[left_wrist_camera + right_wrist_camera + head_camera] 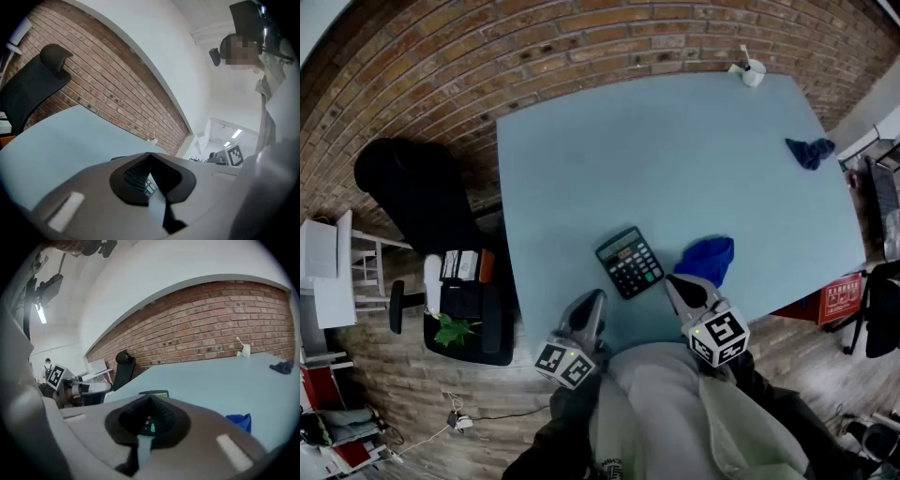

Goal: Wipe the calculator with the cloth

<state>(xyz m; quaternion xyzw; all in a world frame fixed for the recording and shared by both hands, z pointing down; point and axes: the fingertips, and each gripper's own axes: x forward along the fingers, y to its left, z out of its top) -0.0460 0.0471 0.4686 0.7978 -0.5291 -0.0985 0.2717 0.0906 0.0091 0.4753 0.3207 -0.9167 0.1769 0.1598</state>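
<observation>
With our left gripper (592, 300) and right gripper (676, 283) both closed and empty near the calculator (630, 262) on the counter (656, 150), and the blue cloth (709, 257) just right of it, we risk merely shoving the cloth unless the jaws open first.

The black calculator (630, 262) lies flat and face up, turned at an angle, near the front edge of the table (656, 159) — a crumpled blue cloth (707, 259) sits just beside it, not touching.
</observation>
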